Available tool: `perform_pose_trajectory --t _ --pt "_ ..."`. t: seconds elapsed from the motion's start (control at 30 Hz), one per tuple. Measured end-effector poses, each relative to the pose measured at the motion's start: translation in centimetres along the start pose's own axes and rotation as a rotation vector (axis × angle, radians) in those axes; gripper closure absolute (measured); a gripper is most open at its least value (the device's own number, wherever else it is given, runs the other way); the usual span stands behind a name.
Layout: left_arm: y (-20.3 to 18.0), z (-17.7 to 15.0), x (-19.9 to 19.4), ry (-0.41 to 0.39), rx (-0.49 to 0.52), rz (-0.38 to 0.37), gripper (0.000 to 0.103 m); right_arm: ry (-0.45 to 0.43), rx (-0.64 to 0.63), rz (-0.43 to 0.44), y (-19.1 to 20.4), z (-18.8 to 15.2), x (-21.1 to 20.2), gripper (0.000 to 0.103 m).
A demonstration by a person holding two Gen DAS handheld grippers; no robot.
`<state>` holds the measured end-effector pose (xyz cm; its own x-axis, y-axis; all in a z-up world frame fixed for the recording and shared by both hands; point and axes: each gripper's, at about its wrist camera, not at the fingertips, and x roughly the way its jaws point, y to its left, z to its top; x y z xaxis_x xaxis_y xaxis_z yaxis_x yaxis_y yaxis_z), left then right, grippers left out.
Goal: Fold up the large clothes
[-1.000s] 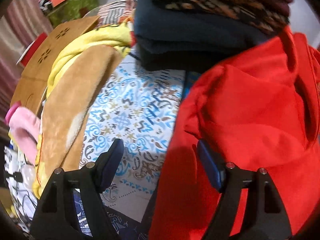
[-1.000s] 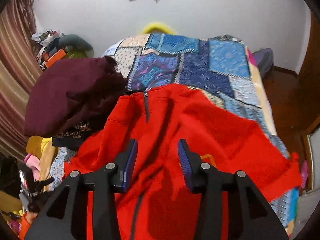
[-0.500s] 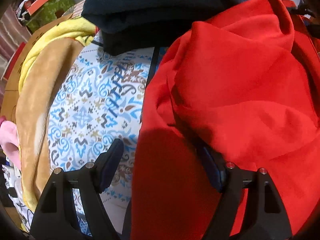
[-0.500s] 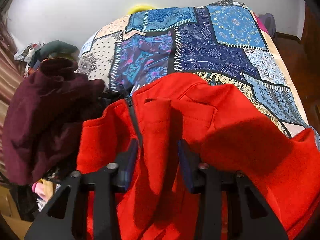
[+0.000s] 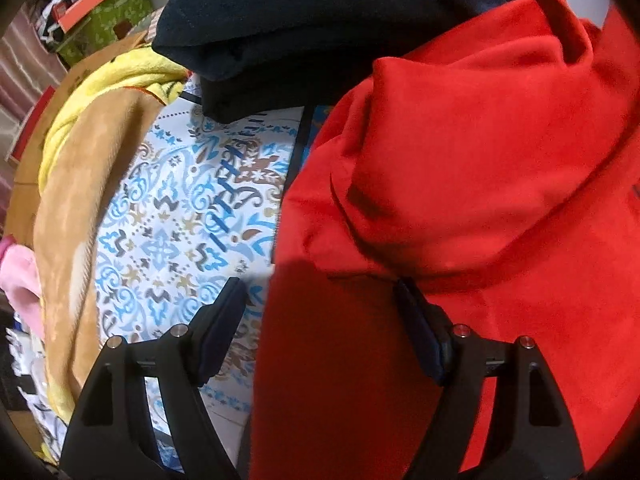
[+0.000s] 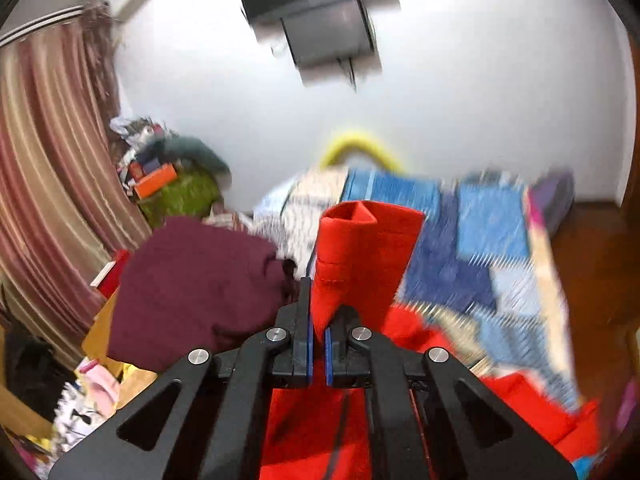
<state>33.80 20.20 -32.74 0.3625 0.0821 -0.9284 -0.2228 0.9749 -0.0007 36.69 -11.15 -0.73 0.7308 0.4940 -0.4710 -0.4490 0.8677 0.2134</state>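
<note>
1 red fleece jacket on the patchwork bedspread; right gripper, 2 fingers pinching its raised fold; left gripper, 2 fingers spread above its edge.

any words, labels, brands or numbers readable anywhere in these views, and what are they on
None can be read.
Orange box on the cluttered pile: whatever is printed on it is too small and blurred.
Wall screen: no readable mark, smeared by motion.
Red garment: no label or tag shows.
Patterned bedspread: ornament only, no letters.
</note>
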Motion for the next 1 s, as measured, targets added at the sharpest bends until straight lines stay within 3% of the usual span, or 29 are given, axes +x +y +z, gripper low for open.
perform_pose_trajectory --t 0.2,0.27,0.4,0.5,0.63,0.87,1.0 --pt "-2.3 0.2 -1.2 -0.011 0.029 -0.042 0.027 -0.045 0.037 -0.071 -2.0 -0.6 -5.0 0.1" --pt "-3.2 0.7 -1.4 -0.042 0.038 -0.01 0.027 -0.021 0.059 -0.087 -3.1 -1.9 -5.5 0.1" --pt "-2.6 2.1 -1.9 -0.107 -0.029 0.144 0.027 0.017 0.09 -0.109 -4.8 -4.2 -5.6 0.1" --pt "0.1 2.7 -2.3 -0.117 -0.155 0.157 0.027 0.056 0.132 -0.105 -6.4 -6.6 -6.3 0.1" --pt "2.6 2.8 -2.5 -0.106 -0.258 0.098 0.026 0.145 0.172 -0.125 -8.1 -10.5 -5.8 0.1" --pt "1.4 1.0 -1.6 -0.076 -0.194 0.131 0.025 0.314 0.263 -0.191 -11.5 -17.5 -5.0 0.099" --pt "3.3 0.2 -0.6 -0.041 -0.212 0.108 0.022 0.365 0.295 -0.187 -12.5 -20.2 -6.0 0.099"
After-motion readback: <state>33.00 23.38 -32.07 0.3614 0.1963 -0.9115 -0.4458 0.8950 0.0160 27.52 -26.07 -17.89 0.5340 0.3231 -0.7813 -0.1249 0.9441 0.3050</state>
